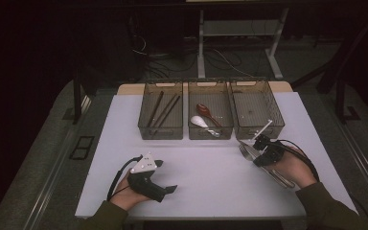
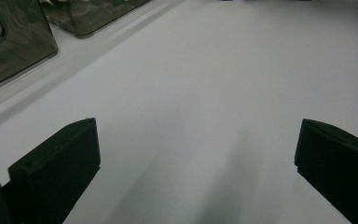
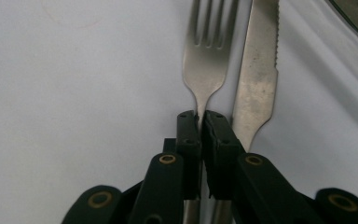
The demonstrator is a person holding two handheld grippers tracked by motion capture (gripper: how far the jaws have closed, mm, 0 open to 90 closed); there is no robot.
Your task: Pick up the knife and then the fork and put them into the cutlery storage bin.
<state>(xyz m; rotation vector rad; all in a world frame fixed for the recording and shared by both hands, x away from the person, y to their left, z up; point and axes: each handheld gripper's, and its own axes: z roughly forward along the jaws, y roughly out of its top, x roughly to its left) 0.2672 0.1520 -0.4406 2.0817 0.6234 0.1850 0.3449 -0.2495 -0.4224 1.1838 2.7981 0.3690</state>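
While the right gripper [image 3: 199,116] pinched its fingers [image 3: 189,135] on the neck of the fork [image 3: 208,60], the knife [image 3: 257,79] lay just beside it at three o'clock on the tabletop [image 1: 211,177]. At eight o'clock, the left gripper [image 2: 196,154] rested with fingers wide, holding nothing.

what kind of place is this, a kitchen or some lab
Most likely a lab or data-recording bench, not a kitchen: a bare white table holds three clear sorting bins of cutlery, loose cables and desk legs stand on the dark floor behind, and the right tongs grip a fork.
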